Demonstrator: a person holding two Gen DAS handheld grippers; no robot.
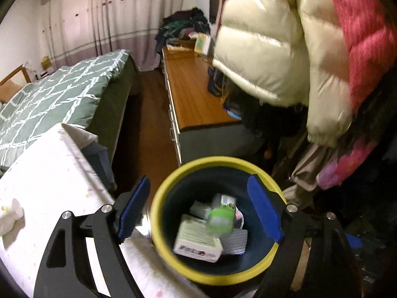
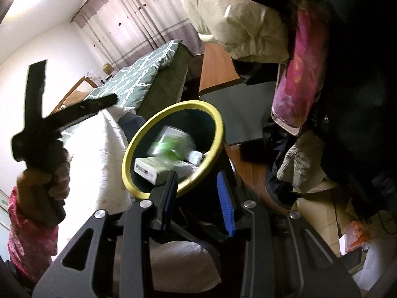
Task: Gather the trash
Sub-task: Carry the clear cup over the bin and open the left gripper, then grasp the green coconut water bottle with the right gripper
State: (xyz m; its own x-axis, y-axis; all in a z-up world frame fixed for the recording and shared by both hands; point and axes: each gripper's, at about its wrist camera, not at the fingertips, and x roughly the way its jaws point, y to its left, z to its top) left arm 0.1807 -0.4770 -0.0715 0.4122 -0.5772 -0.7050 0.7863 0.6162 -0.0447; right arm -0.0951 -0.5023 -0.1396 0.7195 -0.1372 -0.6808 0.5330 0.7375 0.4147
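Note:
A dark trash bin with a yellow rim (image 1: 218,160) sits beside a white-covered surface. Inside lie a white box (image 1: 196,241) and other packets, with a blurred green item (image 1: 220,219) on top of them. My left gripper (image 1: 199,211) hangs over the bin's mouth, open, with nothing between its blue pads (image 1: 265,211). In the right wrist view the bin's rim (image 2: 218,124) tilts toward me, the green item (image 2: 166,146) a blur inside. My right gripper (image 2: 198,201) is shut on the bin's near wall, one finger inside and one outside.
A bed with a green quilt (image 1: 57,94) lies at the left. A wooden cabinet (image 1: 193,87) runs behind the bin. White and pink puffer jackets (image 1: 273,37) hang close over it at the right. A hand in a pink sleeve (image 2: 49,181) holds the left gripper.

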